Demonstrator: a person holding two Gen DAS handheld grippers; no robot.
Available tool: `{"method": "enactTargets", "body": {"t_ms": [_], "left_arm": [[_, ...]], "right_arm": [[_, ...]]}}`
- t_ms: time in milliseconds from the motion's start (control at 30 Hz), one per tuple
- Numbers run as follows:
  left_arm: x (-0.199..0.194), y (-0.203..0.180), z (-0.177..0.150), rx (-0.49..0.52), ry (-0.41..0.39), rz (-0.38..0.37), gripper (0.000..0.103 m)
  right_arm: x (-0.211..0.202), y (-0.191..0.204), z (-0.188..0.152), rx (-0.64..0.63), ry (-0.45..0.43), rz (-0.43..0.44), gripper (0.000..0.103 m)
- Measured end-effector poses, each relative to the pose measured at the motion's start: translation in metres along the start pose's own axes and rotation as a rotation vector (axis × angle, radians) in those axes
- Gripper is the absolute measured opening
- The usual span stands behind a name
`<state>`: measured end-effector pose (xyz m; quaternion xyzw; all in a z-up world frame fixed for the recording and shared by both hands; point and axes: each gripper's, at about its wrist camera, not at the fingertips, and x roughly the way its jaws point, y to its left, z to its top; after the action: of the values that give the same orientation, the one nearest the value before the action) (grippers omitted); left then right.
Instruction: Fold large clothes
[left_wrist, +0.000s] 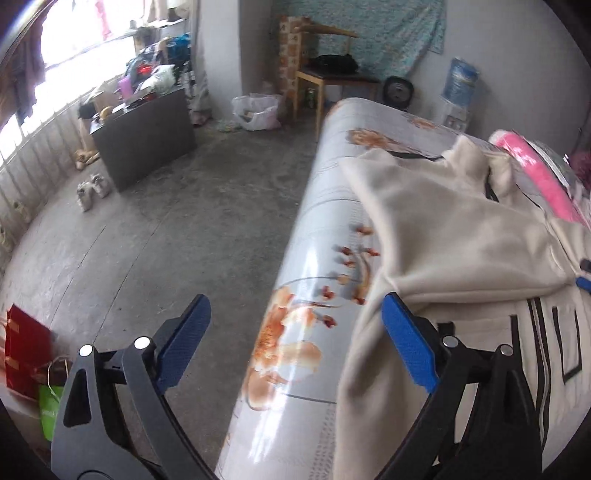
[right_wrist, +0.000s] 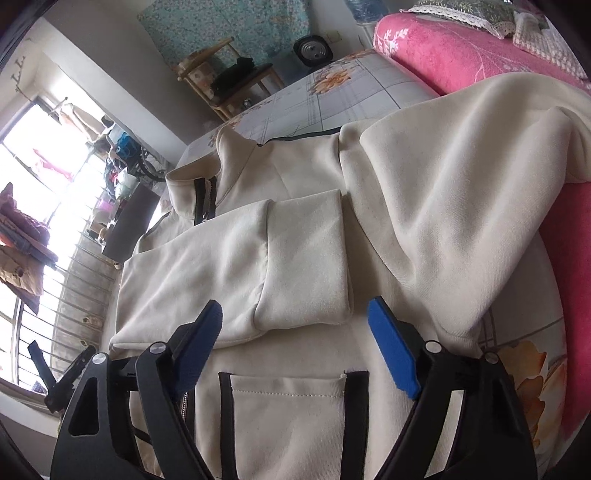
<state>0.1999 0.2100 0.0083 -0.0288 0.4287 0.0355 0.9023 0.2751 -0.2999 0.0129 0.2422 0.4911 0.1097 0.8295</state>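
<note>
Two grippers' jaws wide and empty, cream jacket (right_wrist: 332, 229) on floral bed sheet (left_wrist: 317, 295), grey concrete floor (left_wrist: 177, 221), pink blanket (right_wrist: 461, 51)

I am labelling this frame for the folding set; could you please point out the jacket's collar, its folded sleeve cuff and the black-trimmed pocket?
collar (right_wrist: 229, 158): right wrist view, on the standing cream band.
sleeve cuff (right_wrist: 310, 258): right wrist view, middle of the cuff.
pocket (right_wrist: 288, 417): right wrist view, centre of the cream panel.
</note>
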Motion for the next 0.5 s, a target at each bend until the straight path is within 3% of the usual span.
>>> {"method": "enactTargets", "body": {"t_ms": [67, 233, 300, 400, 500], "left_arm": [[0.006, -0.024, -0.005, 0.089, 0.022, 0.001, 0.09], [0.038, -0.065, -0.016, 0.236, 0.073, 0.15, 0.091], [0.04, -0.064, -0.014, 0.222, 0.059, 0.167, 0.091], [0.042, -0.051, -0.009, 0.156, 0.055, 0.188, 0.091], [0.043, -0.034, -0.005, 0.076, 0.056, 0.166, 0.091]], "right_arm": [[0.009, -0.001, 0.006, 0.004, 0.015, -0.013, 0.064], [0.027, -0.002, 0.013, -0.018, 0.032, -0.088, 0.041], [0.029, 0.0, 0.015, -0.034, 0.032, -0.104, 0.034], [0.028, 0.003, 0.016, -0.041, 0.034, -0.103, 0.01], [0.018, 0.011, 0.014, -0.055, 0.024, -0.062, 0.007]]}}
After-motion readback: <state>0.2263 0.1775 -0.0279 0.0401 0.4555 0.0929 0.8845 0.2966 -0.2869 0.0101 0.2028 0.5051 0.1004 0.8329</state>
